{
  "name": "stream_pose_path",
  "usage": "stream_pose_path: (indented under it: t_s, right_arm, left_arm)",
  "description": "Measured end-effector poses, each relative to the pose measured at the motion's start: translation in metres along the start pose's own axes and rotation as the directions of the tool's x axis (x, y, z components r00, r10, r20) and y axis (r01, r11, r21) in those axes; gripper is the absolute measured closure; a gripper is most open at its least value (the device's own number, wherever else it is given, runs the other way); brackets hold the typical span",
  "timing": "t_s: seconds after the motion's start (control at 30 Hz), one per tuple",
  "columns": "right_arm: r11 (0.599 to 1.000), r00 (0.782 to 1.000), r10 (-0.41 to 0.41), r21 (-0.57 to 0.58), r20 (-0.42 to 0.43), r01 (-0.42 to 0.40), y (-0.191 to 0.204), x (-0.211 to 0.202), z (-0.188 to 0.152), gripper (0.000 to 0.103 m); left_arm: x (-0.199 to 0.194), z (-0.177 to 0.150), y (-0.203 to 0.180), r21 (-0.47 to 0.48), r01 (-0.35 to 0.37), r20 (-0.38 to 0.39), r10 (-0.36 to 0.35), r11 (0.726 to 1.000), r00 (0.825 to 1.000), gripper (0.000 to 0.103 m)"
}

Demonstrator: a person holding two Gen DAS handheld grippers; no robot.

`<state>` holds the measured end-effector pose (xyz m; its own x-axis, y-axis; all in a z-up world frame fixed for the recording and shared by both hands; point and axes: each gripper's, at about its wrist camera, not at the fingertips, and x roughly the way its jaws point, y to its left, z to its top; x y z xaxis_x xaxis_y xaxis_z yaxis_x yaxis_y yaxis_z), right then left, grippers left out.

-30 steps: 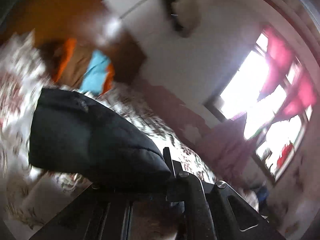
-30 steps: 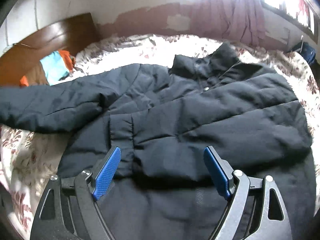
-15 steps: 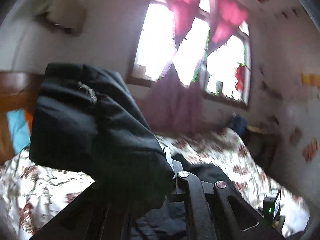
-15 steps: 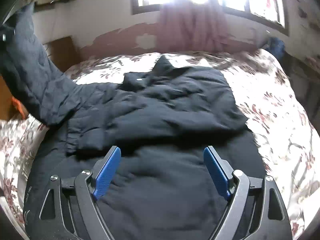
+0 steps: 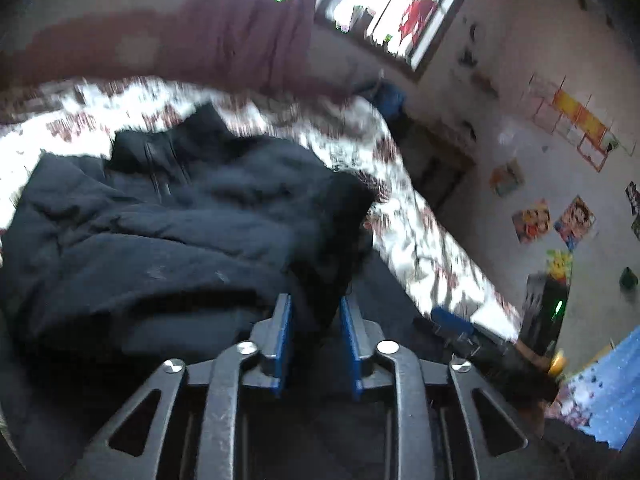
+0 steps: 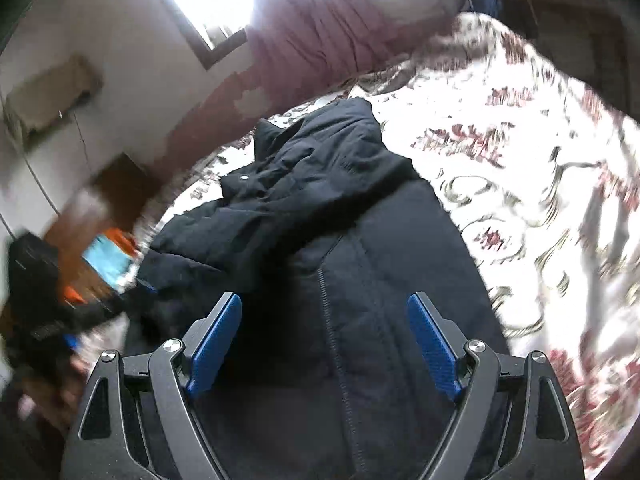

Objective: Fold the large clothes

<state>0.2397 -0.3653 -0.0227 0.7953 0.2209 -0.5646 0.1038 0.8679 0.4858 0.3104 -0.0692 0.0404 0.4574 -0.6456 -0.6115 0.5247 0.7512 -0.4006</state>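
Observation:
A dark navy puffer jacket [image 5: 160, 220] lies spread on the floral bedsheet [image 5: 432, 248], collar toward the window. Its sleeve [image 5: 332, 216] lies folded over the body, and the cuff end runs down between the blue pads of my left gripper [image 5: 314, 320]. Those jaws are opening, with fabric still filling the gap from pad to pad. In the right wrist view my right gripper [image 6: 324, 344] hovers wide open over the jacket [image 6: 340, 200] near its zip line, with nothing pinched. The left gripper [image 6: 44, 312] shows as a dark blur at the left edge.
The bedsheet [image 6: 540, 160] stretches off to the right of the jacket. A maroon curtain [image 6: 320, 40] hangs under the bright window. A wooden headboard [image 6: 120, 184] with blue and orange cloth [image 6: 108, 256] is at left. Posters [image 5: 572, 220] cover the side wall.
My left gripper swung the raised sleeve across and down onto the jacket body, and its pads have parted somewhat. My right gripper slid sideways over the jacket, still wide open.

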Motion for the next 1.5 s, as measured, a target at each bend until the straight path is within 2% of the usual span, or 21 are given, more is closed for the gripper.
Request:
stream_pose_path:
  t_s: [0.07, 0.13, 0.2, 0.27, 0.37, 0.43, 0.5, 0.63, 0.7, 0.73, 0.8, 0.93, 1.03, 1.13, 1.17, 1.2, 1.27, 1.33, 1.37, 1.4, 1.5]
  right_arm:
    - [0.999, 0.999, 0.043, 0.019, 0.0, -0.043, -0.001, 0.003, -0.001, 0.022]
    - [0.997, 0.998, 0.068, 0.025, -0.011, -0.067, 0.001, 0.009, -0.001, 0.022]
    - [0.998, 0.997, 0.061, 0.018, -0.037, -0.06, 0.008, 0.019, -0.002, 0.022]
    - [1.0, 0.996, 0.027, 0.002, -0.08, -0.027, 0.014, 0.031, -0.005, 0.022]
    - [0.999, 0.996, -0.037, -0.012, -0.084, 0.036, 0.021, 0.036, -0.011, 0.023]
    - [0.999, 0.997, -0.043, 0.002, -0.065, 0.043, 0.023, 0.039, -0.012, 0.027]
    - [0.999, 0.998, -0.033, 0.019, -0.048, 0.034, 0.025, 0.035, -0.013, 0.052]
    - [0.997, 0.996, -0.082, -0.009, -0.046, 0.082, 0.034, 0.034, -0.013, 0.07]
    - [0.986, 0.989, -0.143, -0.088, -0.026, 0.14, 0.047, 0.031, -0.011, 0.094]
    - [0.979, 0.987, -0.16, -0.13, -0.013, 0.157, 0.053, 0.029, -0.008, 0.098]
    - [0.961, 0.987, -0.152, -0.224, 0.049, 0.16, 0.068, 0.016, 0.002, 0.1]
    - [0.948, 0.974, -0.137, -0.26, 0.182, 0.182, 0.079, -0.012, 0.029, 0.101]
    - [0.937, 0.946, -0.2, -0.234, 0.253, 0.261, 0.071, -0.022, 0.05, 0.101]
    - [0.937, 0.94, -0.243, -0.192, 0.239, 0.292, 0.055, -0.015, 0.06, 0.1]
    - [0.923, 0.934, -0.278, -0.207, 0.226, 0.325, 0.053, -0.008, 0.06, 0.1]
    - [0.891, 0.913, -0.338, -0.235, 0.229, 0.388, 0.053, -0.002, 0.056, 0.1]
    - [0.854, 0.893, -0.386, -0.274, 0.232, 0.441, 0.055, 0.004, 0.049, 0.098]
    - [0.855, 0.893, -0.376, -0.277, 0.25, 0.438, 0.056, 0.001, 0.044, 0.082]
    - [0.86, 0.893, -0.363, -0.274, 0.266, 0.431, 0.058, -0.002, 0.043, 0.06]
    - [0.866, 0.895, -0.342, -0.274, 0.288, 0.419, 0.061, -0.003, 0.042, 0.045]
    - [0.87, 0.923, -0.27, -0.34, 0.276, 0.356, 0.077, 0.012, 0.045, 0.044]
  left_arm:
    - [0.01, -0.01, 0.006, -0.045, 0.004, -0.04, -0.005, 0.999, 0.999, 0.074]
    - [0.017, -0.017, 0.01, -0.1, 0.027, -0.071, -0.034, 0.995, 0.997, 0.065]
    - [0.012, -0.026, 0.02, -0.155, 0.065, -0.075, -0.077, 0.986, 0.994, 0.042]
    - [0.009, -0.031, 0.024, -0.174, 0.08, -0.047, -0.089, 0.982, 0.995, 0.025]
    - [-0.008, -0.035, 0.031, -0.179, 0.039, 0.001, -0.039, 0.983, 0.999, 0.023]
    - [-0.023, -0.038, 0.039, -0.182, -0.035, 0.007, 0.037, 0.983, 0.999, 0.023]
    - [-0.034, -0.043, 0.051, -0.182, -0.121, 0.006, 0.124, 0.976, 0.992, 0.022]
    - [-0.058, -0.059, 0.082, -0.2, -0.256, -0.02, 0.257, 0.946, 0.966, 0.022]
    - [-0.067, -0.064, 0.099, -0.24, -0.288, -0.034, 0.289, 0.927, 0.957, 0.022]
    - [-0.071, -0.064, 0.107, -0.261, -0.292, -0.037, 0.292, 0.92, 0.956, 0.022]
    - [-0.079, -0.066, 0.119, -0.296, -0.301, -0.036, 0.304, 0.907, 0.952, 0.022]
    - [-0.087, -0.065, 0.128, -0.305, -0.343, -0.017, 0.355, 0.888, 0.935, 0.022]
    - [-0.093, -0.061, 0.128, -0.306, -0.392, 0.027, 0.419, 0.868, 0.908, 0.022]
    - [-0.094, -0.053, 0.132, -0.311, -0.407, 0.065, 0.446, 0.859, 0.893, 0.022]
    - [-0.093, -0.05, 0.134, -0.313, -0.417, 0.069, 0.458, 0.853, 0.886, 0.022]
    - [-0.09, -0.045, 0.137, -0.316, -0.429, 0.067, 0.471, 0.846, 0.88, 0.022]
    - [-0.085, -0.04, 0.144, -0.319, -0.444, 0.057, 0.485, 0.837, 0.873, 0.022]
    - [-0.075, -0.034, 0.155, -0.318, -0.458, 0.04, 0.495, 0.83, 0.868, 0.022]
    - [-0.071, -0.032, 0.159, -0.32, -0.463, 0.032, 0.498, 0.827, 0.867, 0.022]
    - [-0.066, -0.029, 0.163, -0.323, -0.458, 0.03, 0.493, 0.828, 0.87, 0.022]
    - [-0.053, -0.02, 0.166, -0.32, -0.41, 0.07, 0.453, 0.854, 0.889, 0.022]
